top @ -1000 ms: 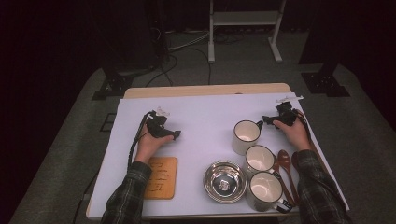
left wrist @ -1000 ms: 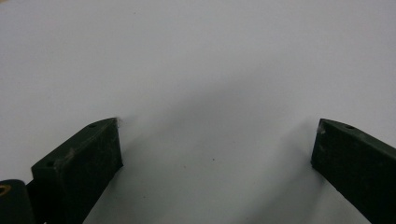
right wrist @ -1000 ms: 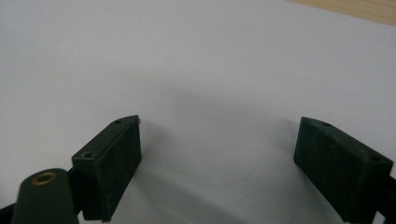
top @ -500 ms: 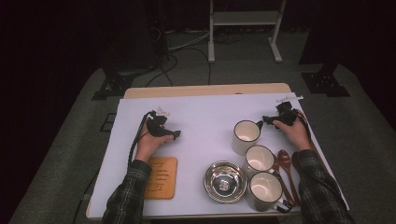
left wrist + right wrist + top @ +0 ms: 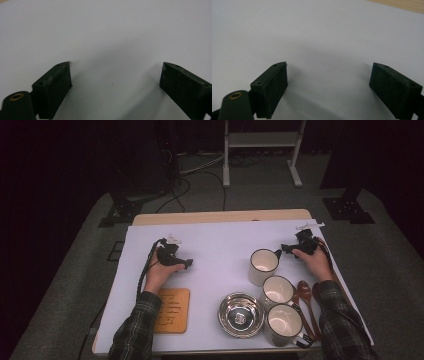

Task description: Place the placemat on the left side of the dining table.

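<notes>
left gripper [image 5: 186, 263] jaws just closing slightly, empty.

The far mug [image 5: 263, 266], nearest the right gripper [image 5: 287, 248], is a cream mug with a dark rim, standing upright and empty on the white sheet of the desk, its handle turned toward that gripper's fingers and just short of them. Close beside the far mug, toward the person, stands a second mug [image 5: 278, 290] of the same kind, upright and empty. Farther from the far mug on that same side stands a third mug [image 5: 283, 324], also upright.
</notes>
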The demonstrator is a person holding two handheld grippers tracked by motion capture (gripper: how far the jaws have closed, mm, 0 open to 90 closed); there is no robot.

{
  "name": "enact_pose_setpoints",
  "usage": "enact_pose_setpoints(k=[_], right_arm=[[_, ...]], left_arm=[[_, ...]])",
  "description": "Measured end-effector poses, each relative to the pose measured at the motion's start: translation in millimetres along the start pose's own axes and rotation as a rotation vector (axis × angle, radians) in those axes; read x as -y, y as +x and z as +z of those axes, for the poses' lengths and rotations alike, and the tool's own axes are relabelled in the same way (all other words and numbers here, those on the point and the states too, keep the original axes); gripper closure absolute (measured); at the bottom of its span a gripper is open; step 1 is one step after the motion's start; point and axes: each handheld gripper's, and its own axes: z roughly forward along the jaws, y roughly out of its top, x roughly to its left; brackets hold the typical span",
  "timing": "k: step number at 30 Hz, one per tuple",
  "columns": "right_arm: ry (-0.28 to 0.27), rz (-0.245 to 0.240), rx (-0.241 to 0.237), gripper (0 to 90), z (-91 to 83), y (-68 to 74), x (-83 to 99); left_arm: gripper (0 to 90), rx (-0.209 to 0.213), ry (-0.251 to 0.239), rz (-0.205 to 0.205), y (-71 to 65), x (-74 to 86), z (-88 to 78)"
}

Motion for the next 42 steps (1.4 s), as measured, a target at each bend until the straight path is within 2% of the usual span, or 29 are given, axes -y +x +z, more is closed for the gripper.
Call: enact_pose_setpoints(k=[8,16,21,25,26,27,30,31,33,34,37,39,42], right_arm=[[0.000,0.001,-0.001,13.3,0.0,-0.2,-0.1],[0.000,0.001,-0.001,13.3,0.0,0.0,0.0],[0.000,0.001,-0.003,13.3,0.1,-0.4,-0.1],[0.000,0.002,-0.002,13.3,0.0,-0.3,0.0],[0.000,0.001,-0.002,13.3,0.0,-0.3,0.0],[0.000,0.002,-0.002,13.3,0.1,-0.4,0.0],[0.000,0.001,-0.002,13.3,0.0,-0.3,0.0],[0.000,0.001,-0.002,13.3,0.0,-0.3,0.0],[0.000,0.002,-0.002,13.3,0.1,-0.4,-0.1],[0.000,0.002,-0.002,13.3,0.1,-0.4,-0.1],[0.000,0.002,-0.003,13.3,0.1,-0.4,-0.1],[0.000,0.002,-0.002,13.3,0.1,-0.4,-0.1],[0.000,0.002,-0.003,13.3,0.1,-0.5,-0.1]], left_arm=[[26.2,0.000,-0.008,-0.002,1.5,0.4,-3.5],[36.0,0.029,-0.014,-0.002,0.5,0.3,-6.4],[46.4,0.047,-0.004,0.003,-0.6,-0.6,-9.0],[54.0,0.044,-0.001,0.008,-0.5,-1.2,-11.5],[54.0,0.050,-0.001,0.002,-0.4,-1.4,-12.8],[58.7,0.050,-0.004,-0.008,-0.7,-1.6,-14.6],[64.9,0.053,0.004,-0.004,0.1,-1.7,-16.8],[64.9,0.054,0.002,-0.016,-0.4,-1.7,-17.7],[72.1,0.054,0.003,-0.020,0.1,-1.6,-19.9],[72.1,0.054,0.003,-0.022,0.2,-1.6,-21.1],[80.8,0.061,0.000,-0.031,0.6,-1.4,-23.9],[84.2,0.078,0.001,-0.063,1.0,-1.0,-26.4],[89.8,0.081,0.005,-0.066,1.1,-1.0,-29.4]])
